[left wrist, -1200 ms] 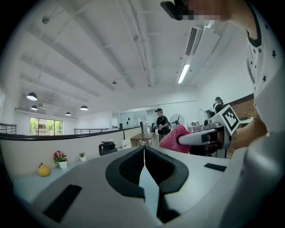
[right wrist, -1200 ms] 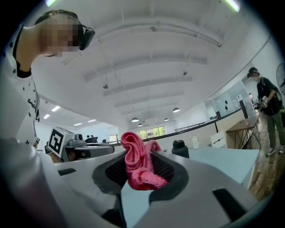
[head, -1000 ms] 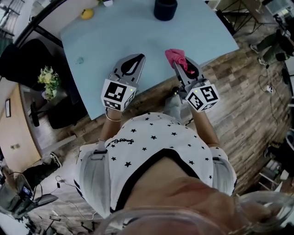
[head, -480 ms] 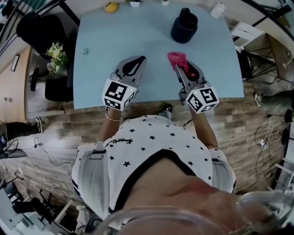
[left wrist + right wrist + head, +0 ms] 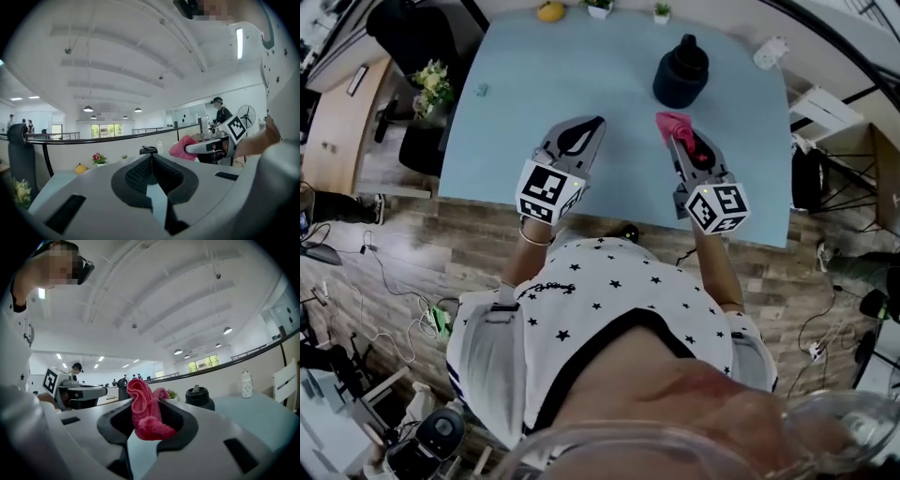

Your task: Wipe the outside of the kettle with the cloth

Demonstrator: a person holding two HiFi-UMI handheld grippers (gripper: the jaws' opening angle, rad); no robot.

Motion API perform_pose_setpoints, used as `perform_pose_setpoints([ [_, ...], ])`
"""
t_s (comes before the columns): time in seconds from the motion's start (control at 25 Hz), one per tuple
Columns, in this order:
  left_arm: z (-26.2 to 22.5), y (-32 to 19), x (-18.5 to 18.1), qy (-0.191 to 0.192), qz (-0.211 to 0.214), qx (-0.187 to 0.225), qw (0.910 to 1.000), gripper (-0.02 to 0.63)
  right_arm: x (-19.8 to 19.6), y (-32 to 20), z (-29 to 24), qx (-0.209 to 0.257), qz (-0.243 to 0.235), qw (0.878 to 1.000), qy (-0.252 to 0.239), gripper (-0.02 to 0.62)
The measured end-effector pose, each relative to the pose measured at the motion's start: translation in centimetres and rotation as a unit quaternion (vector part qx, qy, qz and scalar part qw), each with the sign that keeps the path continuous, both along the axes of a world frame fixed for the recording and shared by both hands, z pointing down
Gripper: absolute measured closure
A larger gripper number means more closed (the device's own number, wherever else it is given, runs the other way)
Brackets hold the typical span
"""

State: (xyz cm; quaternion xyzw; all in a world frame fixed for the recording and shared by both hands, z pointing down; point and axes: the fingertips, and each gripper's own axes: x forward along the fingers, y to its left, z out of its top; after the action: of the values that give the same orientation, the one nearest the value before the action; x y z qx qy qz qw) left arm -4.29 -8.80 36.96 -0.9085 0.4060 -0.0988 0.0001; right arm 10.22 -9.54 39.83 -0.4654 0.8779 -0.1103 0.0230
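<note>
A dark kettle (image 5: 681, 71) stands on the pale blue table (image 5: 572, 66), toward its far right. The kettle (image 5: 200, 398) shows beyond the jaws in the right gripper view, and its lid (image 5: 148, 150) peeks over the left gripper's jaws. My right gripper (image 5: 679, 139) is shut on a pink cloth (image 5: 673, 125), bunched between its jaws (image 5: 146, 413), a short way in front of the kettle. My left gripper (image 5: 593, 127) is shut with nothing in it, over the table's middle, left of the cloth.
A yellow fruit (image 5: 549, 11) and small potted plants (image 5: 598, 6) sit along the table's far edge. A white bottle (image 5: 246, 383) stands at the far right. A black chair (image 5: 412, 33) and flowers (image 5: 434, 82) are left of the table.
The view has swung so the kettle and table sit more squarely ahead. Both grippers keep their pose; the right one still holds the cloth.
</note>
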Motion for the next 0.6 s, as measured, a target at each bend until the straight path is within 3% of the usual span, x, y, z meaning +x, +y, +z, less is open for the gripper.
perform_pose_setpoints([
  [0.32, 0.1, -1.3, -1.6, -0.002, -0.046, -0.008, 0.9989, 0.575, -0.4, -3.7, 2.3, -0.028, -0.015, 0.999, 0.026, 0.488],
  [0.6, 0.3, -4.8, -2.2, 0.018, -0.03, -0.017, 0.9992, 0.577, -1.8, -7.7, 4.2, -0.065, 0.02, 0.996, 0.06, 0.488],
])
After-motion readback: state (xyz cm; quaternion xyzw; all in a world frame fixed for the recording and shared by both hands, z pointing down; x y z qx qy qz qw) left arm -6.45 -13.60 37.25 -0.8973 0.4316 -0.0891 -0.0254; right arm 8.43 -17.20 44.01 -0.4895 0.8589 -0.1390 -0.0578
